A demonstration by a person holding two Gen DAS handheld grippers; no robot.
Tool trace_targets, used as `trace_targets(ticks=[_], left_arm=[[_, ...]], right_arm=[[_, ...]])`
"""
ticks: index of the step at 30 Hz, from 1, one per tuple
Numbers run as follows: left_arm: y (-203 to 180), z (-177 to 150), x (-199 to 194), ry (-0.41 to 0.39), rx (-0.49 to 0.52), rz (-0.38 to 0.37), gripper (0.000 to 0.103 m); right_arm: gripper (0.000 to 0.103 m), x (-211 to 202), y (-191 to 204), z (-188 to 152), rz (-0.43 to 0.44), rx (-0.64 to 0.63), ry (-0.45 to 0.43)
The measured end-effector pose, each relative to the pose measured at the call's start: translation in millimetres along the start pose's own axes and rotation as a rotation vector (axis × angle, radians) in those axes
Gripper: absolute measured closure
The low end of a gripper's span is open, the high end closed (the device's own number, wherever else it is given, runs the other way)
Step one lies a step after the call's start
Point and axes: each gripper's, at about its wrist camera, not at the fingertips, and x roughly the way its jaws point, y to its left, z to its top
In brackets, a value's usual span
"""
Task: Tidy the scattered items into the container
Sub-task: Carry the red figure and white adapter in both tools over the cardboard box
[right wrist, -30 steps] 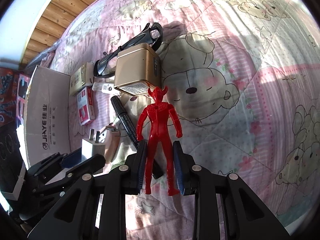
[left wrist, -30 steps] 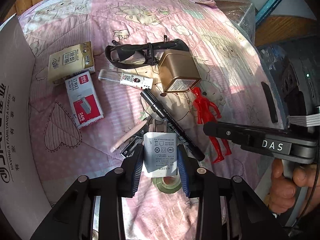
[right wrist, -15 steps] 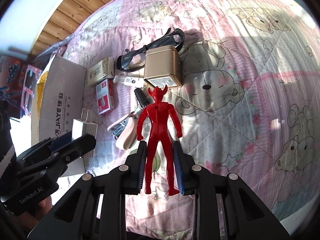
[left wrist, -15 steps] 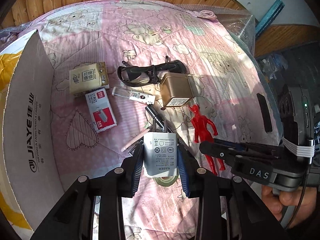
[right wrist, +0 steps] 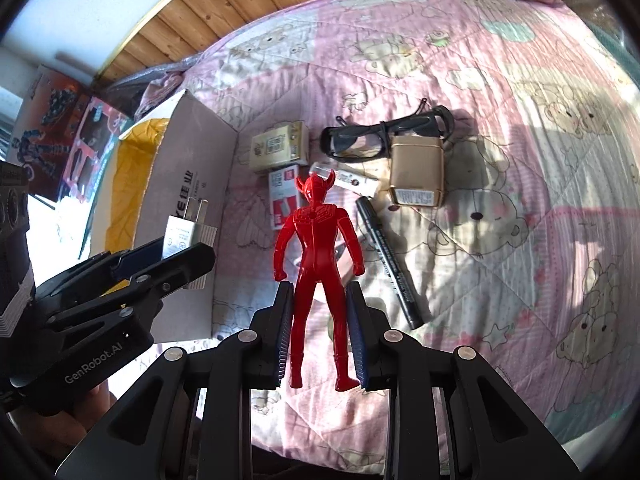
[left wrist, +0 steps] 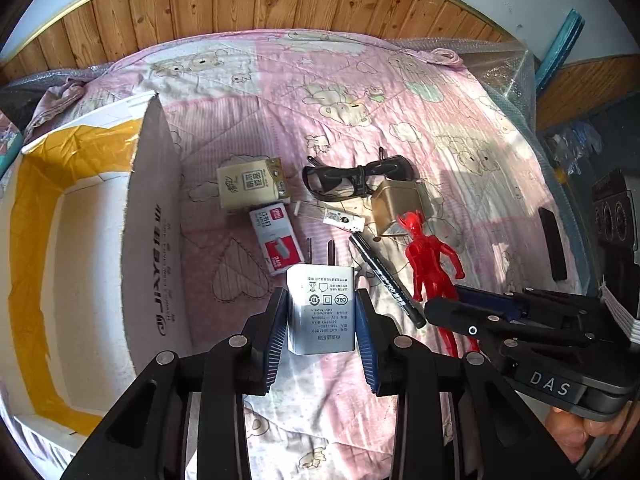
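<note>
My left gripper (left wrist: 321, 330) is shut on a white plug charger (left wrist: 321, 308), prongs pointing away, held above the pink quilt. The right gripper (right wrist: 319, 332) is shut on the legs of a red toy figure (right wrist: 318, 248), which stands upright between the pads. An open cardboard box (left wrist: 154, 240) with yellow tape inside stands at the left. Still on the quilt lie a black marker (left wrist: 386, 280), dark goggles (left wrist: 356, 178), a gold tin (left wrist: 396, 202), a red staple box (left wrist: 276, 240), a beige tissue pack (left wrist: 252, 182) and a small clear tube (left wrist: 340, 216).
A wooden headboard (left wrist: 280, 0) runs behind the bed. Black equipment (left wrist: 612, 220) stands off the bed's right edge. A person's hand (left wrist: 580, 436) holds the right gripper's handle. A colourful toy carton (right wrist: 68, 128) lies beyond the box in the right wrist view.
Both grippers have risen away from the quilt with the charger and the red figure in them. The items look smaller and the cardboard box's open inside has come into view.
</note>
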Motion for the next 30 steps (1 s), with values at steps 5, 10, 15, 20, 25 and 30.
trace_targets(ticks=[5,10,15,20,25,30], left_arm=[[15,0,-16,-0.035,-0.027,0.027,0.069],[27,0,-31,-0.067,-0.067,0.027,0.069],[41,-1,-49,-0.107,-0.115,0.014,0.069],[58,-4,-66,-0.141,-0.172,0.001,0.069],[78,-7,-80,-0.17,-0.225,0.007,0.069],[96,-10,-90,-0.192,-0.27,0.025,0.069]], right_arm=[[0.076,-6,26,8,0.001,-0.066,-0.009],[0.076,-12,49,14,0.008,-0.121,-0.015],[0.076,-18,73,19,0.021,-0.182,-0.024],[0.076,-20,94,24,0.032,-0.231,-0.027],[0.076,-19,116,28,0.041,-0.29,-0.021],[0.076,-17,138,31,0.053,-0.347,-0.015]])
